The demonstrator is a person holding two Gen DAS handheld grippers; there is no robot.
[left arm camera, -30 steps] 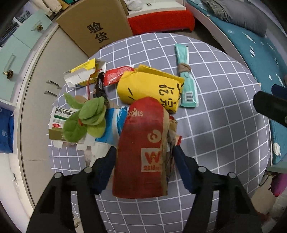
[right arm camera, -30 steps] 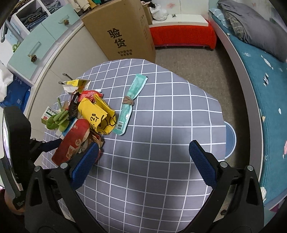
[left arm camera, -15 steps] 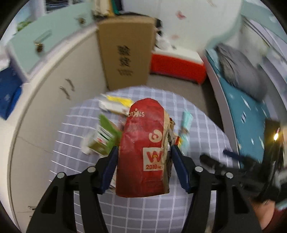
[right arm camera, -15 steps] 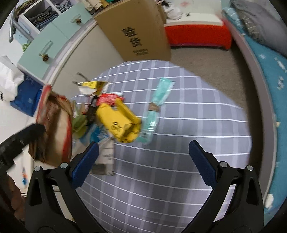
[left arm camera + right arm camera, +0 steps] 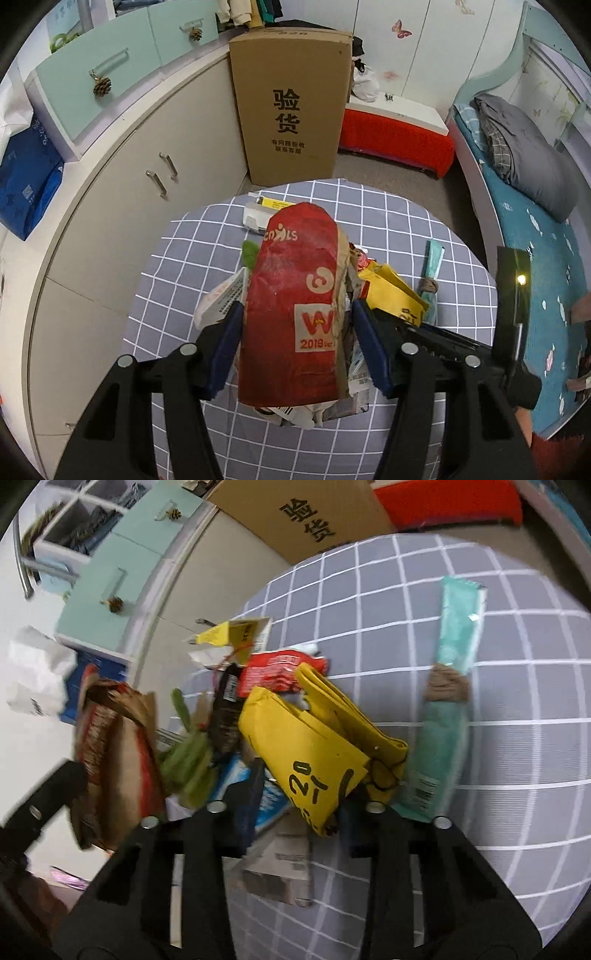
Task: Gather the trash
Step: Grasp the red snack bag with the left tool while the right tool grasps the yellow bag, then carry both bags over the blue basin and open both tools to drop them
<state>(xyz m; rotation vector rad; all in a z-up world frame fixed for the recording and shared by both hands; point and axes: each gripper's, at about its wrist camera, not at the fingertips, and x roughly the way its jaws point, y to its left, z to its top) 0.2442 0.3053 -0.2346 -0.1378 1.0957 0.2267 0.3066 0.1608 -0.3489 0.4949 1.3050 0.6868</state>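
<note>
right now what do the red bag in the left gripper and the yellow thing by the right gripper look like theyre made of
Red bag: looks like matte printed paper, with brown kraft showing at its creased, torn edge. Yellow packet: probably thin paper or a padded mailer, with sharp folds, a dull surface and black handwriting; the blur leaves it open.

"验货" on cardboard box (image 5: 291,107)

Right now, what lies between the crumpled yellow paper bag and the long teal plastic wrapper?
Nothing: the yellow paper bag and teal wrapper lie almost side by side on the grey checked tablecloth, shown in the right wrist view.
</note>
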